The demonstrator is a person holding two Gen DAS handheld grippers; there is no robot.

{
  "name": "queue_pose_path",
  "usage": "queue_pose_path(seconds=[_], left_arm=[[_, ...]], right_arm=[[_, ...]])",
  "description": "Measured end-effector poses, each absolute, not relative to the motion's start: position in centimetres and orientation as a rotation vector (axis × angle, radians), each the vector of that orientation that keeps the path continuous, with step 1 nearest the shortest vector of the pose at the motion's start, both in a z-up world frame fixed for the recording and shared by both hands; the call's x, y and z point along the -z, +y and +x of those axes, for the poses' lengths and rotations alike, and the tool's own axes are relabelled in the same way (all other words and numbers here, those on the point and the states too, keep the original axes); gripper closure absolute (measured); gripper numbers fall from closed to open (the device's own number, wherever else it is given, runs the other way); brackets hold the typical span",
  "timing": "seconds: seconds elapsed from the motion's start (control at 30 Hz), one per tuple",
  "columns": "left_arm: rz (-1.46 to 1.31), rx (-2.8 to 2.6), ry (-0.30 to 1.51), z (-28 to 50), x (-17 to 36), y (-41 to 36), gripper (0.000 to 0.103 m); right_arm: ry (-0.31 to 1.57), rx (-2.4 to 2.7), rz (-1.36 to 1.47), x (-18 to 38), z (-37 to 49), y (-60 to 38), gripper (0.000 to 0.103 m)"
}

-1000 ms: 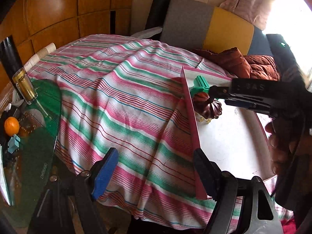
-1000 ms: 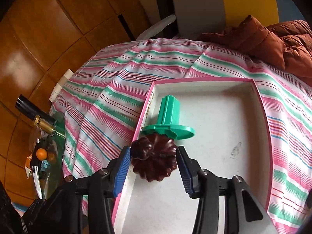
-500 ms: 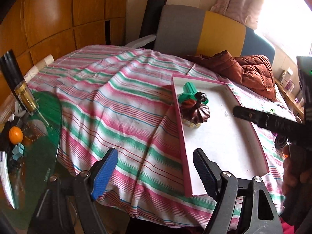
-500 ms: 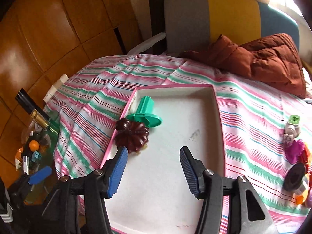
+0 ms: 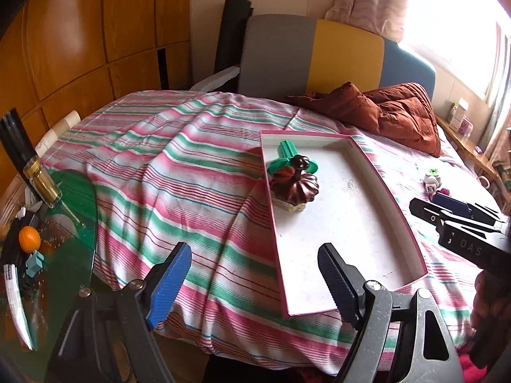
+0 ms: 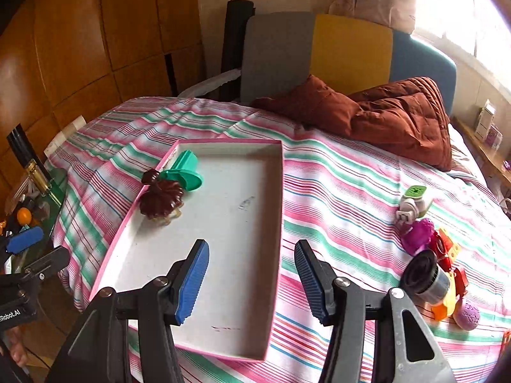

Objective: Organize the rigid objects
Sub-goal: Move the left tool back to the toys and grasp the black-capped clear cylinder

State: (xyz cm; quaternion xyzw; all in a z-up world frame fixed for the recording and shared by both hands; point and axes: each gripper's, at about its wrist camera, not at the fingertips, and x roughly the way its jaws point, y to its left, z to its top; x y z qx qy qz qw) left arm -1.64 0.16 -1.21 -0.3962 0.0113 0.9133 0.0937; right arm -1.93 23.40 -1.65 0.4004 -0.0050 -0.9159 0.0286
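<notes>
A pink-rimmed white tray [image 6: 278, 191] [image 5: 396, 210] lies on the striped tablecloth. In its far left corner lie a brown fluted mould [image 6: 161, 198] [image 5: 295, 188] and a green plastic stamp [image 6: 185, 172] [image 5: 287, 156]. My right gripper [image 6: 250, 281] is open and empty above the tray's near right edge. My left gripper [image 5: 252, 284] is open and empty over the cloth at the tray's near left corner. Loose toys lie right of the tray: a white-green plug [image 6: 413, 202], a magenta piece [image 6: 416, 236], a red toy [image 6: 445, 249], a black lens [image 6: 424, 276].
A brown quilted jacket [image 6: 392, 118] lies at the far side before a grey-yellow-blue chair [image 6: 319, 54]. A glass side table [image 5: 64, 223] at left holds a gold-capped bottle [image 5: 35, 172] and an orange [image 5: 29, 238]. The right gripper's body [image 5: 463, 223] shows at the left view's right edge.
My right gripper opened, let go of the brown mould in the tray, and drew back to the right. My left gripper pulled back a little, showing more of the tray.
</notes>
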Motion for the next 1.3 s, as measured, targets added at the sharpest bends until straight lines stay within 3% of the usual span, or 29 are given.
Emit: queue_pose_path(seconds=[0.67,1.3], left_arm=[[-1.163,-2.643,0.158,-0.5,1.2,3.5,0.021],[-1.165,-2.552,0.285,0.1,1.8,7.9,0.021]], right_arm=[[-0.005,3.095,1.314,0.7,1.1,36.4,0.047],[-0.638,3.276,1.322,1.1,4.1,47.3,0.047]])
